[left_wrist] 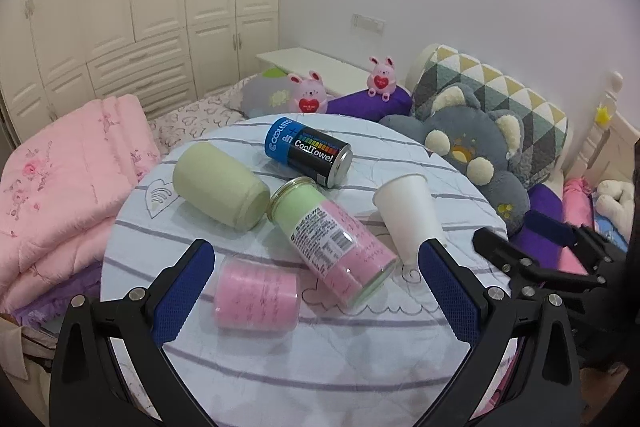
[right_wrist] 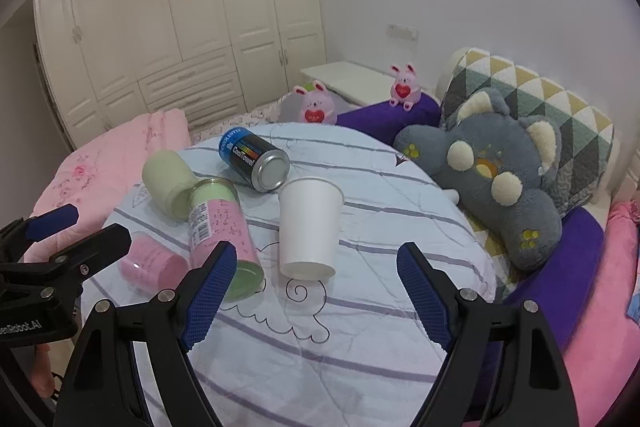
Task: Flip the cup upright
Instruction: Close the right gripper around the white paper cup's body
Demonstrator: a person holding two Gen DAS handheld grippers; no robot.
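A white paper cup (right_wrist: 309,227) stands on the round cloth-covered table (right_wrist: 360,327), wide rim up and narrow base on the cloth; it also shows in the left wrist view (left_wrist: 409,215). My right gripper (right_wrist: 314,297) is open and empty, just short of the cup. My left gripper (left_wrist: 316,291) is open and empty, with a pink cup (left_wrist: 256,297) and a pink-and-green jar (left_wrist: 332,239) lying between its fingers' line of sight. The right gripper also shows at the right of the left wrist view (left_wrist: 520,259).
A blue-black CoolTowel can (right_wrist: 256,159), a pale green cup (right_wrist: 168,183), the jar (right_wrist: 220,231) and the pink cup (right_wrist: 154,263) lie on their sides left of the white cup. A grey plush toy (right_wrist: 500,179), pillows and a pink quilt (left_wrist: 60,187) surround the table.
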